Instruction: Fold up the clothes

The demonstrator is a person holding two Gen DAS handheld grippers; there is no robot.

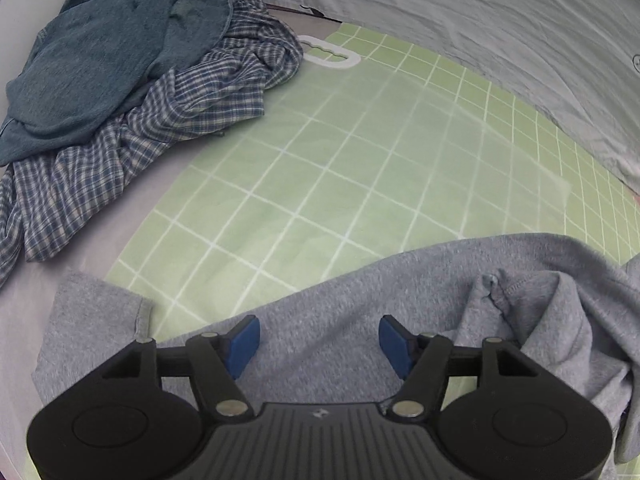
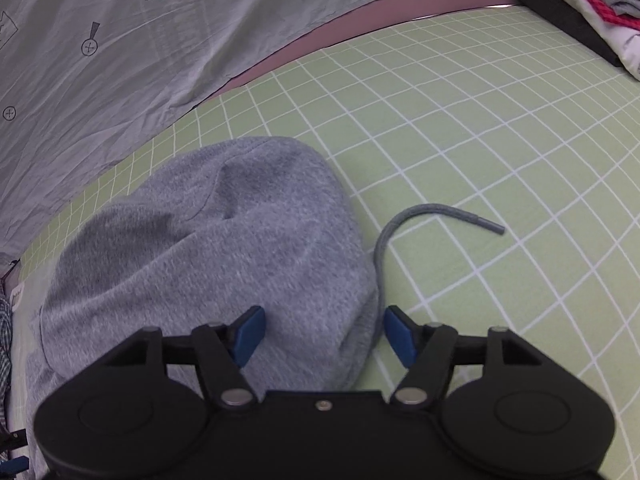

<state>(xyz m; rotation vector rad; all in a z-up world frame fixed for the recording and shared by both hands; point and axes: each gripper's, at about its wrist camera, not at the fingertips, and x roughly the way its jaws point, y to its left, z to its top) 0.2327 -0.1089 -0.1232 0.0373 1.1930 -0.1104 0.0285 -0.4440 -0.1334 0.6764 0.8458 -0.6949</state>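
garment: grey hoodie (image 1: 340,320) lies rumpled at the near edge of the green grid mat (image 1: 320,168); hood (image 2: 224,232) bunched, drawstring (image 2: 400,232) trailing right on the mat
left gripper (image 1: 319,340): jaws wide, holding nothing, over the grey fabric
right gripper (image 2: 324,334): jaws wide, empty, over the hood's near right edge
step: judged mid-arranging; not flat, no neat fold visible
next: likely needs a pinch on a hem or hood edge, cloth is limp
room: mat open far and right
edges: clothes pile (image 1: 120,92) far left, stacked items (image 2: 580,12) far right
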